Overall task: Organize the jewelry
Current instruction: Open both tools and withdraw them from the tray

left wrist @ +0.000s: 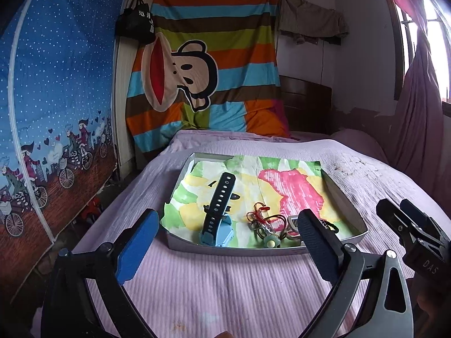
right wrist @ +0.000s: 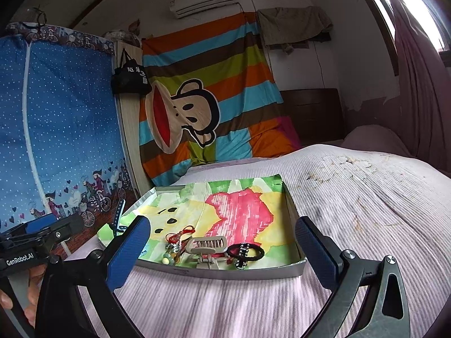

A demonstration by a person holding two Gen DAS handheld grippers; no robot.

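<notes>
A shallow grey tray [left wrist: 234, 249] lined with a colourful cloth lies on the bed; it also shows in the right wrist view [right wrist: 248, 274]. In it lie a blue watch with a dark strap [left wrist: 218, 214], a red-cord charm bracelet [left wrist: 260, 219] [right wrist: 177, 239], a beige hair claw clip [right wrist: 210, 249] and a black hair tie [right wrist: 245, 252]. My left gripper [left wrist: 225, 245] is open and empty, just short of the tray's near edge. My right gripper [right wrist: 222, 250] is open and empty, in front of the tray's near edge, and shows at the right of the left view [left wrist: 408, 225].
The bed is covered with a pink ribbed sheet [left wrist: 225, 287]. A blue fabric wardrobe [left wrist: 56, 112] stands to the left. A striped monkey-print cloth [left wrist: 203, 64] hangs behind the bed. A window with pink curtain [right wrist: 417, 70] is at the right.
</notes>
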